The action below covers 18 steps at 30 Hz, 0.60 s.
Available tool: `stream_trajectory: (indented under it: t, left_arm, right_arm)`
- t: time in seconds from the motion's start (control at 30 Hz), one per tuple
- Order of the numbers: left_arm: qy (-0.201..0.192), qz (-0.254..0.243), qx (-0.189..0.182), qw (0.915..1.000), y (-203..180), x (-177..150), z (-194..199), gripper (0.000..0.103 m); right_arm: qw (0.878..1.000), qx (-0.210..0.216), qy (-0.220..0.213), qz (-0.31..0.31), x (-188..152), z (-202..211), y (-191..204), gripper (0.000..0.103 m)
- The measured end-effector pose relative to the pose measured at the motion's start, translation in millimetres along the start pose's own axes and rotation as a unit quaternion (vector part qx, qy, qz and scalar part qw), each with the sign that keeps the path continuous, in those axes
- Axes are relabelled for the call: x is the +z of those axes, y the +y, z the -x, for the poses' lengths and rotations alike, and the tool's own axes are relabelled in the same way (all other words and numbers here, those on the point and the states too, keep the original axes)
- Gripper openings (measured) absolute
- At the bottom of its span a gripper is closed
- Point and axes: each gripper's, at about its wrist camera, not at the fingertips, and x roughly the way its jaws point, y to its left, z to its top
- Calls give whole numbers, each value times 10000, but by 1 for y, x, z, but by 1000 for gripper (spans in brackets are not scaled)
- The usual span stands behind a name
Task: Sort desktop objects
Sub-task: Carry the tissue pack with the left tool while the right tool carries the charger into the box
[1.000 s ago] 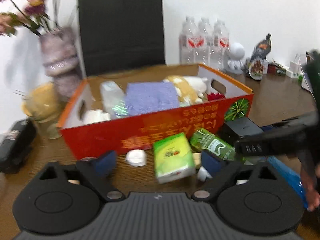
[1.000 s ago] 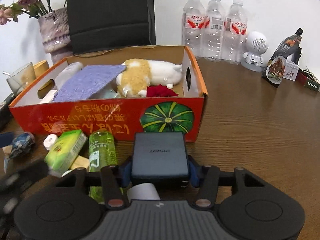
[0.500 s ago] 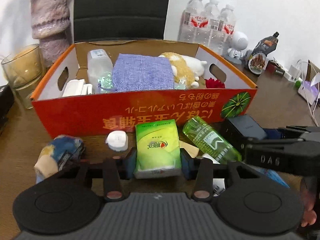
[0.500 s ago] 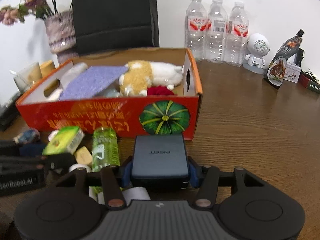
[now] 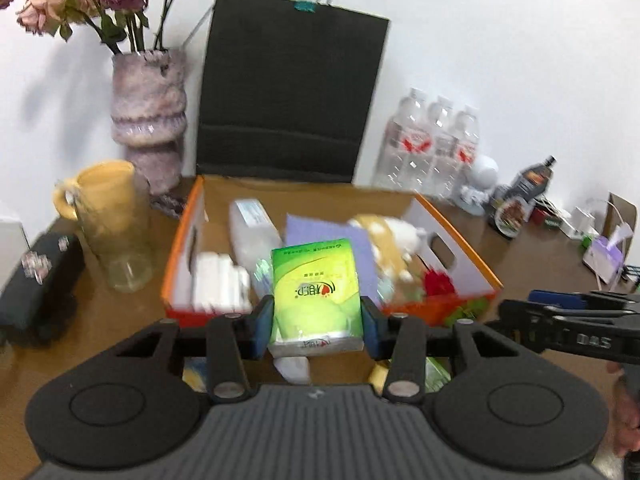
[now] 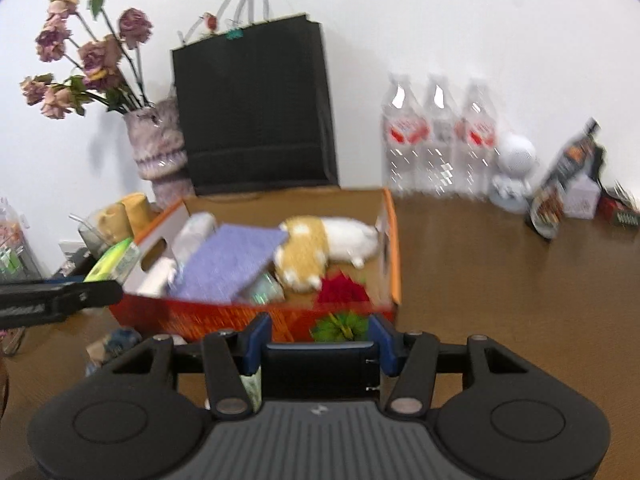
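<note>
A: State of the left gripper (image 5: 317, 318)?

B: Its jaws were clamped on the green pack (image 5: 316, 296), held at centre frame of the left view, above the near wall of the box (image 5: 182, 264). The right gripper (image 6: 320, 346) had its jaws clamped on the black block (image 6: 320, 364), at lower centre of the right view, in front of the box (image 6: 394, 256) and not over it.

A: Failure modes?

B: Three were judged likely. First, the pack looked soft; a white flap hung loose below it, so it could sag or slip out of the pads short of the box. Second, the box was crowded: the cloth (image 6: 228, 264), the plush (image 6: 320, 248) and the rose (image 6: 340, 288) filled the middle and right, so a pack released there could rest on top and slide off. Third, both grippers headed for one opening; the right one showed at right edge of the left view, near enough to collide
</note>
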Motion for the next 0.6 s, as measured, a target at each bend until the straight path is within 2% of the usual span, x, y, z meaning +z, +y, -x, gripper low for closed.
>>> stream_trajectory:
  t: [0.1,0.27,0.33,0.43,0.53,0.57,0.6]
  left_arm:
    - [86,-51,208,9997,12,27,-23,45]
    - [209,-257,666,9972,29,66,-78,45]
    - [277,-332,810,9958,36,72,-103,45]
    - [555,-485,1013,9921,41,73,-138,47]
    - [523,-384,1076,9921,50,70,-152,62]
    - [552,-310,1012,9929,54,70,-152,68]
    - [648,-194,890,9937,58,72,-151,69]
  right_arm:
    - [9998,45,-58,191,27,-13,15,52]
    - [9988,155,-24,461,75,-67,50,52]
    - [9989,132,71,451,86,-98,62,52]
    - [9983,187,465,300,84,-139,66,53]
    - [9959,242,858,149,82,-180,71,53]
    - [9949,253,974,100,81,-192,72,54]
    - [9948,222,987,68,82,-192,70,56]
